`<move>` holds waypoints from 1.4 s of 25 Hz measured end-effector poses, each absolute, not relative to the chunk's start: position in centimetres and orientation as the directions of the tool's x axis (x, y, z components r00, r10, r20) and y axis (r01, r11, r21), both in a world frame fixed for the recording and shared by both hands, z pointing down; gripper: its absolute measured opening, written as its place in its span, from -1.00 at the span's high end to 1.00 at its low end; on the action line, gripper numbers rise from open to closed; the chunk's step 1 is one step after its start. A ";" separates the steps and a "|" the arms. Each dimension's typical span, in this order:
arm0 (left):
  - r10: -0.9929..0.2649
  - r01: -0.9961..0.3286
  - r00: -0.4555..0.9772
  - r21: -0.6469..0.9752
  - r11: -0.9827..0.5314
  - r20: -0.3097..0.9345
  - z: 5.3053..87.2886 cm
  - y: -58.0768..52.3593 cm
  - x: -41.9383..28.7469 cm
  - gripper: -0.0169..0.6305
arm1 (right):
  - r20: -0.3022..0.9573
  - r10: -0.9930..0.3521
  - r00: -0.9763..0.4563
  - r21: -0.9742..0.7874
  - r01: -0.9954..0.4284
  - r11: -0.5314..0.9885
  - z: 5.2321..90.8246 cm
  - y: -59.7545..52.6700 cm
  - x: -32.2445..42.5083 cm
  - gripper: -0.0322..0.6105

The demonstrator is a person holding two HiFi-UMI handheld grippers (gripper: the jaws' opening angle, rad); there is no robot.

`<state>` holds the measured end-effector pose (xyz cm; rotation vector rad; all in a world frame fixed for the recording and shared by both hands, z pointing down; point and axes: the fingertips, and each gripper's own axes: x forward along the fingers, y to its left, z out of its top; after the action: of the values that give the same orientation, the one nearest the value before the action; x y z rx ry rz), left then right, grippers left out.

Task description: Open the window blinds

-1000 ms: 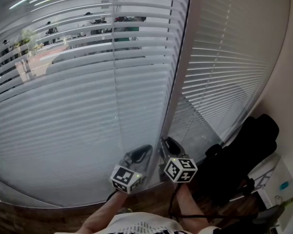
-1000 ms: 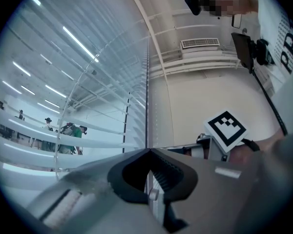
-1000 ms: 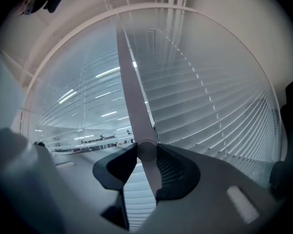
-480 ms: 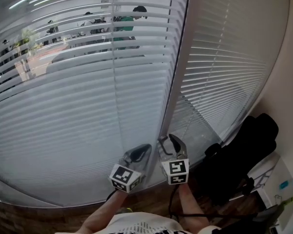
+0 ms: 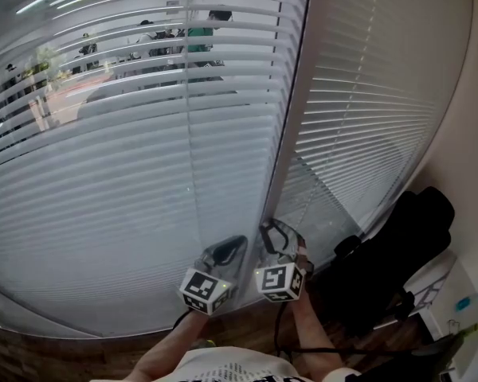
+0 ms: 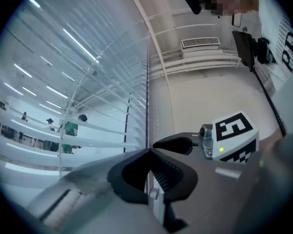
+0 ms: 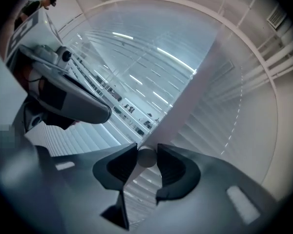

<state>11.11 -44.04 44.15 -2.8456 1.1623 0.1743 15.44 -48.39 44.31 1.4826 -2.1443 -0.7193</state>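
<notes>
Right claw (image 7: 146, 153) grasps a small round knob (image 7: 146, 158) at the window frame post (image 5: 291, 118); its jaws have just tightened on it. Slatted window blinds (image 5: 143, 173) spread either side of the claw. The knob looks rigid, smooth and probably slippery, so pinch its rim squarely. Left claw (image 6: 149, 152), clenched and seemingly empty, sits just left and may crowd a wrist roll. A black chair (image 5: 398, 253) stands lower right.
</notes>
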 end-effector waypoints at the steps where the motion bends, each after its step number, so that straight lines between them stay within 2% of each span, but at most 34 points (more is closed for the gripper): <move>1: -0.696 -0.703 0.707 -0.015 -0.711 -0.126 44.2 -44.1 11.0 0.97 | 0.054 -0.943 -0.329 0.645 -0.709 0.285 44.3 -48.4 15.4 0.47; 13: -0.687 -0.694 0.714 -0.014 -0.720 -0.135 44.0 -44.0 11.1 0.97 | 0.052 -0.944 -0.324 0.579 -0.761 0.293 44.3 -48.5 15.6 0.47; 17: -0.687 -0.693 0.716 -0.003 -0.721 -0.127 44.2 -43.9 11.0 0.97 | 0.069 -0.941 -0.332 0.493 -0.808 0.322 44.4 -48.7 15.8 0.48; 22: -0.686 -0.693 0.716 -0.010 -0.721 -0.133 44.1 -43.8 10.8 0.97 | 0.096 -0.934 -0.345 0.298 -0.885 0.358 44.5 -48.9 16.3 0.48; 35: -0.690 -0.692 0.712 0.031 -0.721 -0.131 45.3 -43.5 10.6 0.97 | 0.120 -0.920 -0.373 0.090 -0.919 0.385 45.8 -48.7 16.6 0.48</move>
<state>10.65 -43.51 45.31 -2.8881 1.1660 0.2086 16.56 -48.72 45.82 1.6639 -2.4855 -0.0118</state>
